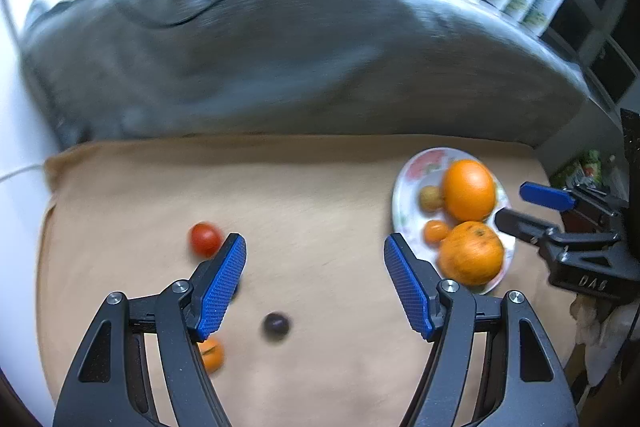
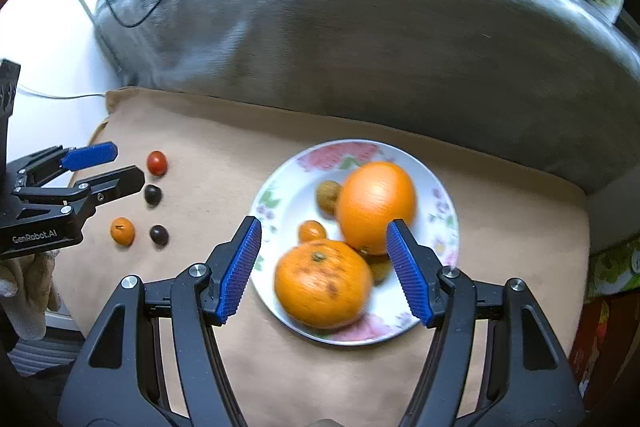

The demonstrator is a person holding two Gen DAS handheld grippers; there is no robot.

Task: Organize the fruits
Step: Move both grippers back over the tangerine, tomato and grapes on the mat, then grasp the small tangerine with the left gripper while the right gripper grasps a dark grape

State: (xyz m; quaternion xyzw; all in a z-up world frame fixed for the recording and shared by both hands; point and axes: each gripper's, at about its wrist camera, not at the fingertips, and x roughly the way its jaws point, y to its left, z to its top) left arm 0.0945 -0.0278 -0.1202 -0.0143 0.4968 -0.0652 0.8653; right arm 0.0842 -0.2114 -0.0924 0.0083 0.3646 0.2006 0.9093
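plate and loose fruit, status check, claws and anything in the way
Both claws open, empty: left claw over the cloth, right claw above the plate. Four small fruits loose, red one farthest. Nothing blocking.

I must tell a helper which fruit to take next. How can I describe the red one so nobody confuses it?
Start from the tan cloth and look left of the flowered plate, where four small fruits lie loose. The small red tomato is the farthest of them. It is the only red one: its neighbours are two dark fruits and one small orange fruit.

"GenRobot.AI" on left gripper (image 2: 120, 167) body.
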